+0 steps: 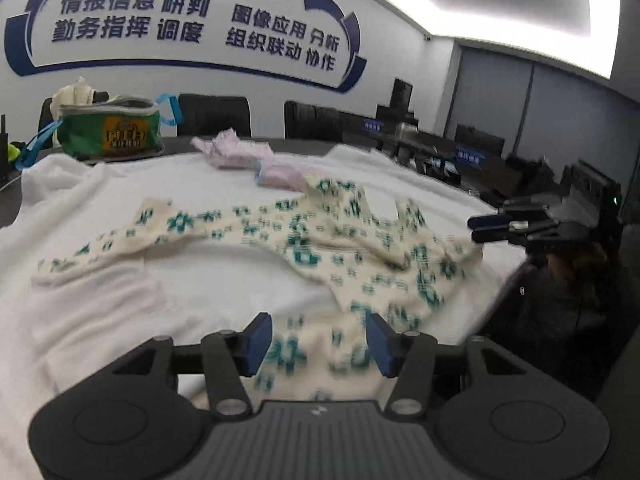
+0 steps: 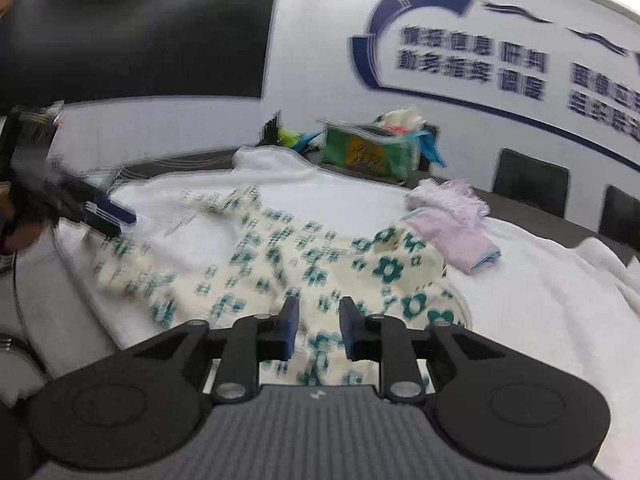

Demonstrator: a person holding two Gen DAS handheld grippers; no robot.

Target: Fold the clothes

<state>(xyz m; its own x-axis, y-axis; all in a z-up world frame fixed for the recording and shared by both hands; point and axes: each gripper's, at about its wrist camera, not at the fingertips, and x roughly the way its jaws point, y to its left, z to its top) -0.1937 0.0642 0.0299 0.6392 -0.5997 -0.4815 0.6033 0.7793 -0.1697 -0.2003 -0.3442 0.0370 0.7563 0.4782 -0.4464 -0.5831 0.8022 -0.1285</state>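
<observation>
The left gripper is seen with its blue pads set wide apart, nothing being clamped between them, and the near hem of the cream sweater with green flower print is framed in the gap just ahead of the fingertips. The right gripper is likewise held with its pads apart, though by a narrower gap, and the sweater's cloth is seen directly beneath and between them; whether the pads touch the fabric cannot be told through the blur. The sweater is spread flat, somewhat rumpled, on a white blanket, with one sleeve stretched away from the body of the garment. Beyond the sweater, touching its far edge, a small pink garment is laid, and just behind that a second pale pink frilled piece is bunched. Further from the sweater, at the blanket's far edge, a green bag with blue handles is set. Behind the bag, dark chairs are lined against a white wall bearing blue lettering.
</observation>
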